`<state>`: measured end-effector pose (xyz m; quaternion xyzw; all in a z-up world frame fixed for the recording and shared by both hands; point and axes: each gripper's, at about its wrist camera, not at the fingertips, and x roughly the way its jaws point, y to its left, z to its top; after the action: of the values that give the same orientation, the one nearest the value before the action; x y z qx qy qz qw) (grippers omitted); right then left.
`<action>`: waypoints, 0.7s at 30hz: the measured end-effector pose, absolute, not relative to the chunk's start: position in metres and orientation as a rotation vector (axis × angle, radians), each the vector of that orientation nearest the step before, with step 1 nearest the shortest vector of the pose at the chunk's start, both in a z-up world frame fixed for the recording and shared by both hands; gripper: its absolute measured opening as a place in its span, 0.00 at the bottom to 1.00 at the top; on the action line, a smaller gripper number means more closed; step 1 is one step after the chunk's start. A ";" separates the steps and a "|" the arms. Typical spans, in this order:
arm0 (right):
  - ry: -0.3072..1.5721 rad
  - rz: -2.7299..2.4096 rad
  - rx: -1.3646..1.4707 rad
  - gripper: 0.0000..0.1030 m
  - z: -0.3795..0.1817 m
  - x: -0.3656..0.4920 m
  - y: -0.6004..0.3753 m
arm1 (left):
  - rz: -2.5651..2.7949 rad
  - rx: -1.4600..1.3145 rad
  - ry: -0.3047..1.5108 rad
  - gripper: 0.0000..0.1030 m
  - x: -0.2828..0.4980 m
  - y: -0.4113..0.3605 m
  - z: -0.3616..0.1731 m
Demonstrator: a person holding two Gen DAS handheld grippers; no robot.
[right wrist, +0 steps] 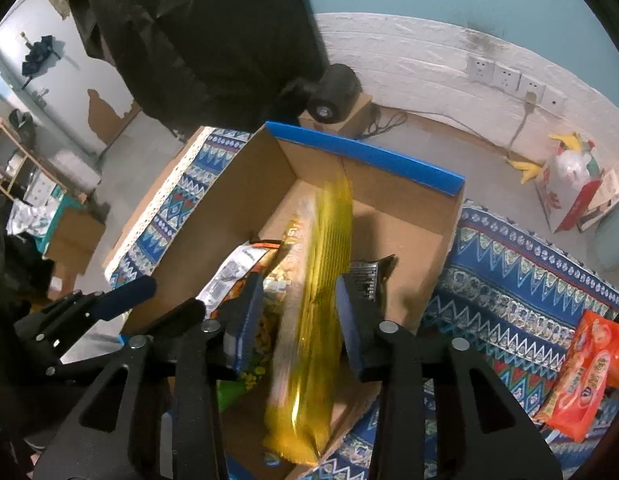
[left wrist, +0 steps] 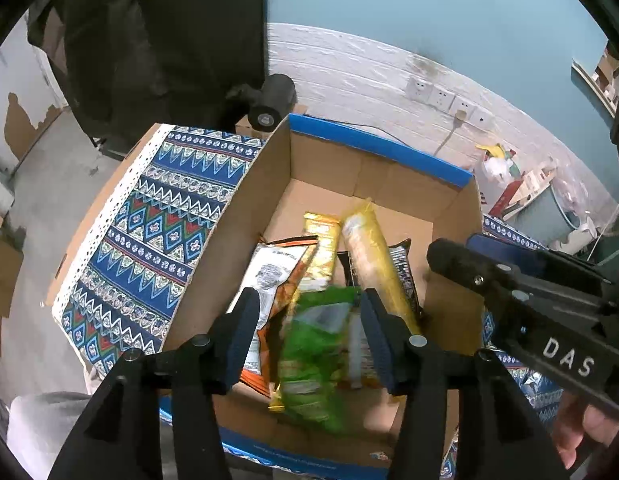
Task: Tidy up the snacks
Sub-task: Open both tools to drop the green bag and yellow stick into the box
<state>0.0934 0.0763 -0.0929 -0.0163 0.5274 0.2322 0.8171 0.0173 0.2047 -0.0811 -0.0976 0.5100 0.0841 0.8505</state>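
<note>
Hovering over the cardboard box (left wrist: pixel 245 216), my left claw (left wrist: pixel 309 332) stood wide apart, a blurred green packet (left wrist: pixel 313 356) between its pads; whether either pad touched it I could not tell. My right claw (right wrist: pixel 299 320) was spread too, the long yellow packet (right wrist: pixel 313 320) lying between its fingers (right wrist: pixel 351 328), motion-blurred, with no firm grip visible. Both packets sat inside the box, among other snack bags. At four o'clock in the right view, an orange packet (right wrist: pixel 581 376) lay on the patterned cloth (right wrist: pixel 509 280).
</note>
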 end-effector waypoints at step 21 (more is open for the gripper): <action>1.091 0.340 -0.060 0.68 -0.077 0.076 -0.005 | 0.080 -0.126 1.113 0.63 0.028 0.147 -0.083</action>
<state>0.0756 -0.0055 -0.0768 -0.0286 0.5163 0.1607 0.8407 0.0282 0.1473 -0.0833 -0.0597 0.5278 0.0379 0.8464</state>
